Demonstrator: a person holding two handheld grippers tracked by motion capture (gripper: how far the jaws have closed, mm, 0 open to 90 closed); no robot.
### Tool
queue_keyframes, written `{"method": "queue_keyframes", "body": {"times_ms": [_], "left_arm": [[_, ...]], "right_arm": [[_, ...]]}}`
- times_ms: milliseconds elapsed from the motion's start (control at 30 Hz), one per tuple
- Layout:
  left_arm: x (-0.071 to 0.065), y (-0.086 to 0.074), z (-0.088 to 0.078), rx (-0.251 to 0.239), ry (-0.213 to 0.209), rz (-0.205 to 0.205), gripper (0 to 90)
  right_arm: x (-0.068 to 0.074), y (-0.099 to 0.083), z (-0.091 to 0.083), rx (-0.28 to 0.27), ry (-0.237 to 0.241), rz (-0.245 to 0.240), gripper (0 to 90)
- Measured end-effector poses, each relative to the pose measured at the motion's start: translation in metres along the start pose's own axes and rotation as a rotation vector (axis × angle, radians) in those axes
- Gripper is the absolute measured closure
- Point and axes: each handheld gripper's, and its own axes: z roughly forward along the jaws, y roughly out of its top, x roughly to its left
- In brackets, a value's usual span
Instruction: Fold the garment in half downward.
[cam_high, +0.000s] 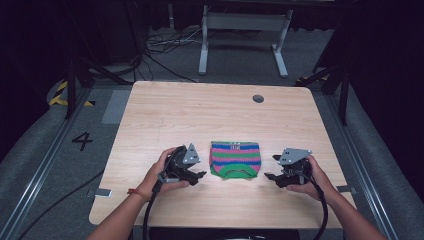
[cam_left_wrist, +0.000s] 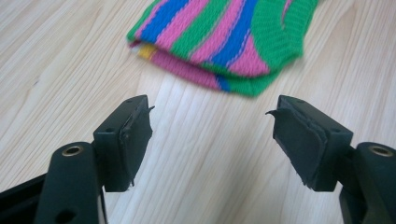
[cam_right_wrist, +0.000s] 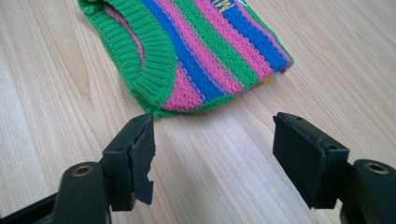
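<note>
Here the left gripper (cam_high: 199, 174) and the right gripper (cam_high: 270, 167) are both held low over the wooden table (cam_high: 165, 115), each with its jaws apart and nothing between them. Just beyond the tips of both, between the two grippers, lies the folded striped knit garment (cam_high: 235, 159), flat on the table, with its green ribbed edge toward the person.
</note>
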Motion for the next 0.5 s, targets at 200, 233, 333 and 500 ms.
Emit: {"method": "queue_keyframes", "body": {"times_ms": [200, 233, 333, 500], "left_arm": [[0.002, -0.017, -0.008, 0.05, 0.021, -0.004, 28.4], [0.003, -0.021, -0.009, 0.06, 0.028, -0.001, 28.1], [0.003, -0.03, -0.012, 0.08, 0.043, 0.002, 26.6], [0.004, -0.045, -0.021, 0.08, 0.046, -0.024, 25.8]], "right_arm": [[-0.002, -0.01, -0.006, 0.008, -0.031, 0.022, 28.2], [-0.002, -0.012, -0.007, 0.008, -0.036, 0.03, 28.0], [-0.004, -0.018, -0.01, 0.013, -0.045, 0.035, 27.0], [-0.007, -0.033, -0.018, 0.006, -0.069, 0.069, 25.6]]}}
